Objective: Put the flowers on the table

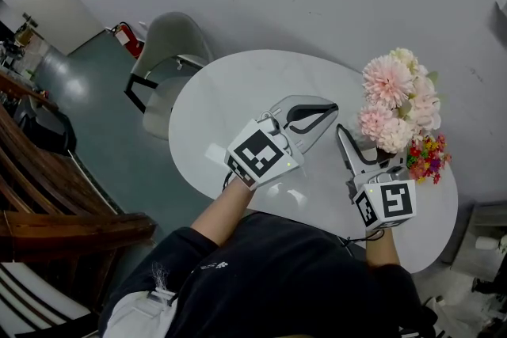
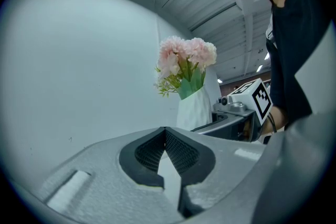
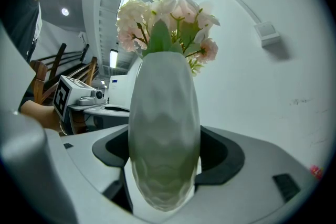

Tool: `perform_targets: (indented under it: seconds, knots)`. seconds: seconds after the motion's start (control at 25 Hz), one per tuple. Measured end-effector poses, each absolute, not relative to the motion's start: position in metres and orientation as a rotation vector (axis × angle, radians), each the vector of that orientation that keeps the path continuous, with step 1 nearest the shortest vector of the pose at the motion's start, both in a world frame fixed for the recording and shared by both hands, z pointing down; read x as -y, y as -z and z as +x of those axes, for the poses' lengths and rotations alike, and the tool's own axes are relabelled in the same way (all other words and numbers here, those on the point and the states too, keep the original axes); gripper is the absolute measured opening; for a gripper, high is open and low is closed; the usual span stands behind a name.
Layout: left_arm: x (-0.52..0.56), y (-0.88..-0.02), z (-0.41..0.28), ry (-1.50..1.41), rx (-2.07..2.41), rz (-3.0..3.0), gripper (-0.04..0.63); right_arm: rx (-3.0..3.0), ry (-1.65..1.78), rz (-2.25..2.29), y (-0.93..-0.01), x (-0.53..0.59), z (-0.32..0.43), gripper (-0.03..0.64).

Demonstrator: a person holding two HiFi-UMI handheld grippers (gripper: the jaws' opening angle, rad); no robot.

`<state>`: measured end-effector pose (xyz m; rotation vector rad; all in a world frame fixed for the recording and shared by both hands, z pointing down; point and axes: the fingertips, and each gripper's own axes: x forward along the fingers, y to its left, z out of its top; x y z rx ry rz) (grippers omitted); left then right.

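Observation:
A bunch of pink and cream flowers [image 1: 392, 103] stands in a white dimpled vase [image 3: 164, 134]. My right gripper [image 1: 366, 148] is shut on the vase's body, over the right end of the white oval table [image 1: 238, 91]. In the head view the blooms hide the vase, and I cannot tell whether its base touches the table. My left gripper [image 1: 326, 108] hovers over the table's middle, to the left of the vase, shut with nothing between its pads. The left gripper view shows the flowers [image 2: 186, 55] and vase [image 2: 193, 110] ahead, with the right gripper [image 2: 247, 107] beside them.
A small bunch of red, yellow and purple flowers [image 1: 428, 156] lies near the table's right edge, just behind the vase. A grey chair [image 1: 170, 43] stands at the table's far left. Dark wooden furniture [image 1: 47, 194] fills the left side of the floor.

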<state>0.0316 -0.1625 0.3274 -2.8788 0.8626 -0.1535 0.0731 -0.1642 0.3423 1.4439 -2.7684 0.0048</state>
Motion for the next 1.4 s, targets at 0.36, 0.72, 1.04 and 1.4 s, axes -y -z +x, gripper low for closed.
perform_targets:
  seconds: [0.36,0.72,1.04,1.4]
  knots:
    - [0.1595,-0.3287,0.0338,0.154,-0.841,-2.898,-0.003,2.758,-0.017,1.461,-0.3420,0.1634,0.0739,0.371]
    - [0.1599,-0.3331,0.0325,0.174,-0.837,-2.896,-0.003,2.754,-0.034,1.482,-0.3459,0.1657,0.0753,0.371]
    - [0.1581,-0.3368,0.0320,0.199,-0.826,-2.898,-0.003,2.737,-0.044,1.502,-0.3470,0.1655,0.0767,0.371]
    - [0.1555,-0.3271,0.0263,0.160,-0.747,-2.923,-0.003,2.694,-0.046,1.573,-0.3400,0.1647,0.0738,0.371]
